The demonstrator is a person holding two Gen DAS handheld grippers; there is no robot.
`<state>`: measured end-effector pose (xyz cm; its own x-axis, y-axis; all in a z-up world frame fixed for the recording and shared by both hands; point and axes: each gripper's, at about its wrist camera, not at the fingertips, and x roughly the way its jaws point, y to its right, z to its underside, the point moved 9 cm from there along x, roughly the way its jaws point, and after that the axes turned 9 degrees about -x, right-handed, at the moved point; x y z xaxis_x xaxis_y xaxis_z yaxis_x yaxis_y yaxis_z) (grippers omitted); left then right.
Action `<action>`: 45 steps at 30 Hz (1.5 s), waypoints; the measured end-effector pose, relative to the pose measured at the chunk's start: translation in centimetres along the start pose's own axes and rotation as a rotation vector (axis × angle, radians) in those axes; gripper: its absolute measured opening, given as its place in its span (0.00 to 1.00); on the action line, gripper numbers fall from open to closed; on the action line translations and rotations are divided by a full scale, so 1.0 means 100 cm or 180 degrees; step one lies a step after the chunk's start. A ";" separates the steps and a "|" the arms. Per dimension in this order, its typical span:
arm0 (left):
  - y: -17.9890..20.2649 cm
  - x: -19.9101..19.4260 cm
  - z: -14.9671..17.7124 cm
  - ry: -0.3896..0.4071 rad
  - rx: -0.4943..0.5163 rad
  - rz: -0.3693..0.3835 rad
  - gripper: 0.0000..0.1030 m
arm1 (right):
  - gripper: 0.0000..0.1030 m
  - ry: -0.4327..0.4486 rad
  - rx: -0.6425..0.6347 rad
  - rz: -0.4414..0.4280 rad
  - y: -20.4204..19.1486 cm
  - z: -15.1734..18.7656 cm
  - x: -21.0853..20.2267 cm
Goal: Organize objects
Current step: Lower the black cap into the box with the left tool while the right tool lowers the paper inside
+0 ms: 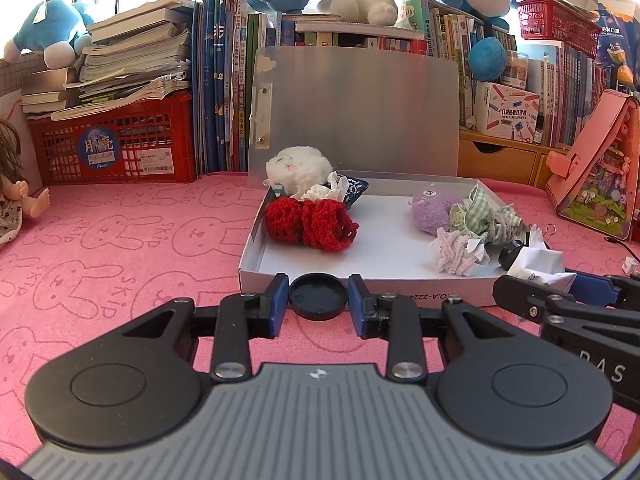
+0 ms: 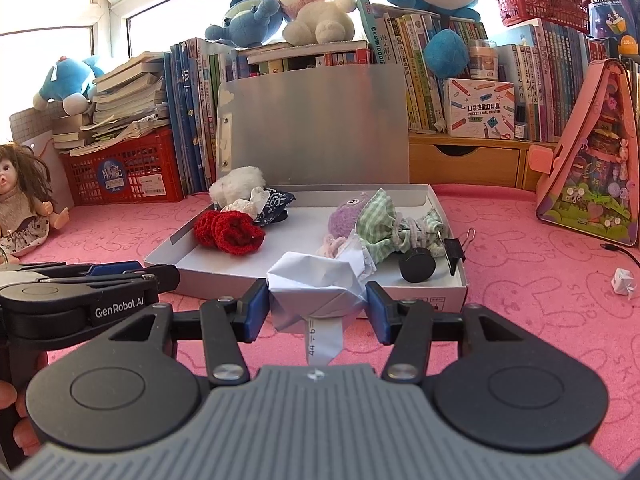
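Observation:
My left gripper [image 1: 318, 304] is shut on a black round cap [image 1: 318, 296], held just before the front wall of the open white box [image 1: 400, 292]. My right gripper [image 2: 316, 306] is shut on a crumpled white paper [image 2: 316, 284] at the box's front edge [image 2: 420, 292]. Inside the box lie a red crocheted piece [image 1: 312, 222], a white plush [image 1: 298, 166], a purple plush [image 1: 434, 206], green checked cloth [image 1: 480, 212] and a black cylinder [image 2: 417, 266]. The right gripper shows at the right edge of the left wrist view [image 1: 560, 296].
The box's grey lid [image 1: 356, 112] stands upright behind it. A red crate [image 1: 116, 144] with books, upright books, plush toys and a doll [image 2: 20, 208] line the back. A pink toy case [image 2: 596, 156] stands right. A small folded paper [image 2: 622, 280] lies on the pink mat.

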<state>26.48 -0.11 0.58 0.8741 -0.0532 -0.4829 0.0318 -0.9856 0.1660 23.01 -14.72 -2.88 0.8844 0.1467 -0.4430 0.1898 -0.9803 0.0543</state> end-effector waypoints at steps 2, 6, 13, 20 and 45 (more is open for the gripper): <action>0.000 0.001 -0.005 0.0025 -0.0053 0.0085 0.35 | 0.56 0.0008 0.0023 0.0001 0.002 -0.003 0.002; -0.002 0.004 -0.013 0.0055 -0.0197 0.0294 0.35 | 0.56 0.0022 0.0061 0.0009 0.007 -0.008 0.007; -0.011 0.018 -0.020 0.0006 -0.0214 0.0160 0.35 | 0.56 0.0088 0.0126 -0.0029 0.011 -0.016 0.020; -0.014 0.030 -0.040 0.0054 -0.0094 0.0054 0.35 | 0.56 0.0137 0.0285 -0.0126 0.007 -0.026 0.041; -0.007 0.116 -0.040 -0.0135 0.0047 -0.0053 0.36 | 0.56 -0.0289 -0.0035 -0.0150 0.016 -0.027 0.092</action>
<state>38.55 0.60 -1.73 0.8522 -0.0431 -0.5214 0.0387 -0.9887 0.1450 32.63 -14.60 -4.51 0.8322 0.1795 -0.5246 0.2355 -0.9710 0.0413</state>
